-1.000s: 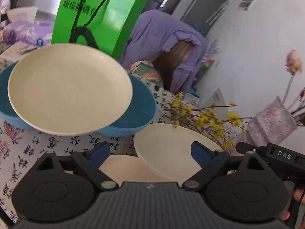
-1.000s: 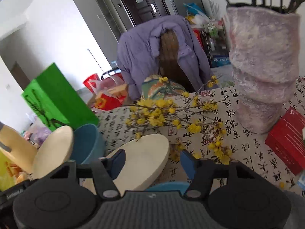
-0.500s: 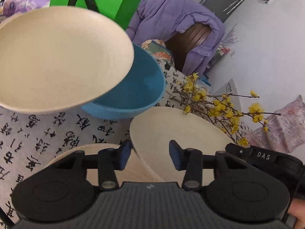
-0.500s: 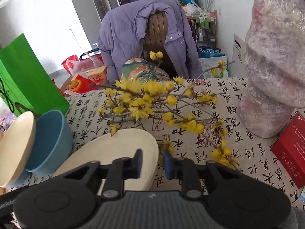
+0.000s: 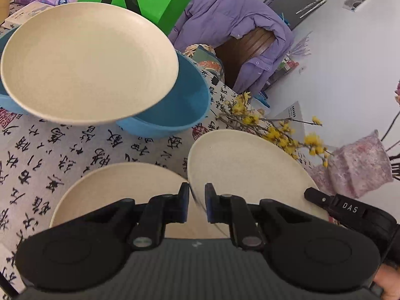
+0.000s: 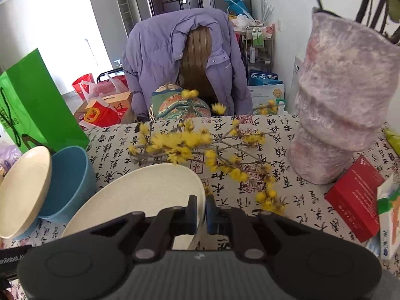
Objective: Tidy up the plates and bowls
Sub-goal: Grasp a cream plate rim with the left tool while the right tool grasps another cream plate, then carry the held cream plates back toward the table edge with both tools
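L claw (image 5: 197, 206) clamped on cream plate (image 5: 245, 172) rim

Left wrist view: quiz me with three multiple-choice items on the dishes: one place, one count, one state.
1. The leaning cream plate rests: A on the blue bowl; B under it; C far from it.
2. Cream plates in view: A two; B three; C five.
3. The left gripper has its jaws: A wide open; B shut on the tilted plate; C shut on nothing.
Answers: A, it overlaps the bowl's rim; B, one leaning, one tilted, one flat plate; B, the plate's rim sits pinched between the jaws.
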A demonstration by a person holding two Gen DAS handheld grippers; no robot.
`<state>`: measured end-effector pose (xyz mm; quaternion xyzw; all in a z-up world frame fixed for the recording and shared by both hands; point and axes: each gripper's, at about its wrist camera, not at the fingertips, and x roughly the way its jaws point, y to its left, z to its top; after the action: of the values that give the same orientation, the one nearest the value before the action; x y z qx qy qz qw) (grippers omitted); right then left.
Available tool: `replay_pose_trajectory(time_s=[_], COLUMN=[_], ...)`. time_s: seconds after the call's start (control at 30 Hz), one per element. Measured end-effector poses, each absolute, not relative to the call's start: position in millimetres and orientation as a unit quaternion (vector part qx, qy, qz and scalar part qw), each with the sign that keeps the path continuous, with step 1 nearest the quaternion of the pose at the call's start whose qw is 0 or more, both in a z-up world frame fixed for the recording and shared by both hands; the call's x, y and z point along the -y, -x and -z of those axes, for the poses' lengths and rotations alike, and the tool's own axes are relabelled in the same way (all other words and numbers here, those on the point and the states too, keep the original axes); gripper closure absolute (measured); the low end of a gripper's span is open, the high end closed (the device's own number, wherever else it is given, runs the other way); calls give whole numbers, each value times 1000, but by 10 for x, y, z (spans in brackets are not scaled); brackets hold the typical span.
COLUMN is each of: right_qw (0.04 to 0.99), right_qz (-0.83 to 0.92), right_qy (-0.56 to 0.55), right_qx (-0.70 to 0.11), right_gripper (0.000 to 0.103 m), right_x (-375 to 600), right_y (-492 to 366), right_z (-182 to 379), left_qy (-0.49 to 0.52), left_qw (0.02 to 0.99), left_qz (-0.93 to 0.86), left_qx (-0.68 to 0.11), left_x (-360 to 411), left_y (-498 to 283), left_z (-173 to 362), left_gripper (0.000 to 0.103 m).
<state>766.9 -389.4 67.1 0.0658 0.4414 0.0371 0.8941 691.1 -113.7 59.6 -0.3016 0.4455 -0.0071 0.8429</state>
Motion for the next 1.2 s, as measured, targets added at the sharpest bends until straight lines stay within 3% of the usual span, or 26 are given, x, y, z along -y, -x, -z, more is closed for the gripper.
replay_pose_trajectory(time_s=[0.63, 1.2], right_qw=[917, 942], right_qz=[-71, -105], right_qy=[-93, -123], right_qx=[-381, -293], right_gripper=[96, 94], right_x=[4000, 3890], right_y=[-6098, -3984], right_z=[-1302, -939], left_qy=[275, 202], left_qw=[876, 925], left_qz=[19, 38], left_qx=[-397, -320], left_x=[1111, 948], left_y=[-5483, -3723], left_z=[-1171, -847], left_gripper=[95, 95])
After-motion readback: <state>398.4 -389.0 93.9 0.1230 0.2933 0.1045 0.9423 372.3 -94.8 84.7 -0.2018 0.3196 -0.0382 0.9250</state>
